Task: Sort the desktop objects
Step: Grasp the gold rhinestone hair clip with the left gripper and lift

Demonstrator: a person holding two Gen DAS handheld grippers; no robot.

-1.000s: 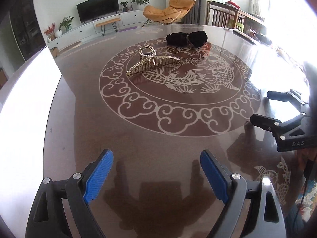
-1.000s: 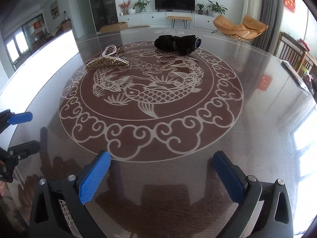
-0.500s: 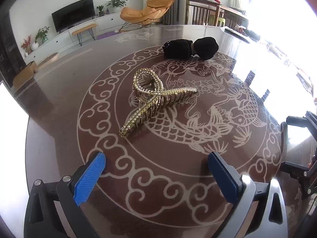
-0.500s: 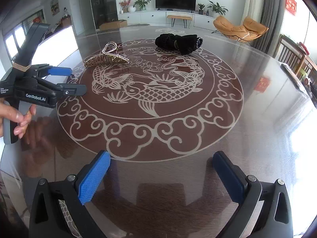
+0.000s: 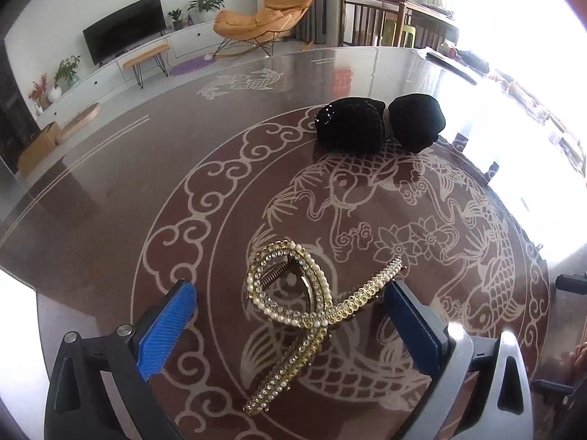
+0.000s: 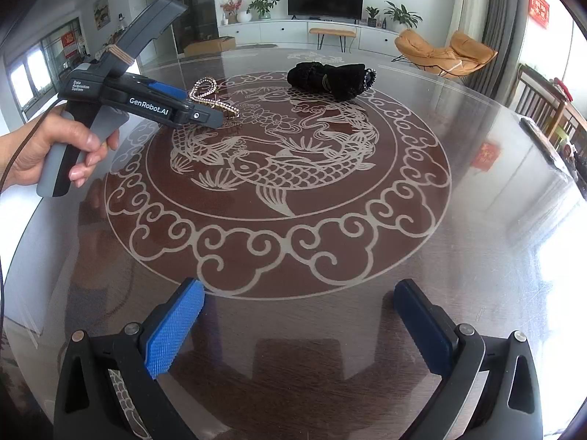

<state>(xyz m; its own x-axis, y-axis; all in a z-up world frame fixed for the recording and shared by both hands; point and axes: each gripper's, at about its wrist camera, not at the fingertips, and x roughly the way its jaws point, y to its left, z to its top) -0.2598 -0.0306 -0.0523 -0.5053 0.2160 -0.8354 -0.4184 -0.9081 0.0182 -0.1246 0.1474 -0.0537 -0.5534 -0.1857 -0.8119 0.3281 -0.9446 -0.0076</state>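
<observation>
Left gripper (image 5: 290,324) spread wide, blue pads either side of the gold, pearl-and-rhinestone claw hair clip (image 5: 312,311). Clip lies flat on the glossy dark desk with pale fish-and-cloud inlay (image 5: 110,220), inside the central medallion. Right-hand pad looks just beside or touching the clip's upper arm; left pad well apart from it.

Right gripper (image 6: 299,326) also wide, holding nothing, low over the near desk edge, well apart from both items.

Black fabric hair accessory, two bunched lobes (image 5: 378,124), sits farther off on the medallion rim.

Risks, as I judge them:
- Clip is thin, crossed and irregular; closing could catch one arm only and pivot it.
- Slick desk: an uneven squeeze may skid the clip out sideways.
- Pressing the looped handle ends could spring the claw open.

Hard to make out:
- Clip's teeth, underneath.
- Whether the gripper tips touch the desk.
- From the right wrist view, the left gripper body covers most of the clip.
- No bin or sorting spot visible.
- Window glare washes out the desk's far right.
</observation>
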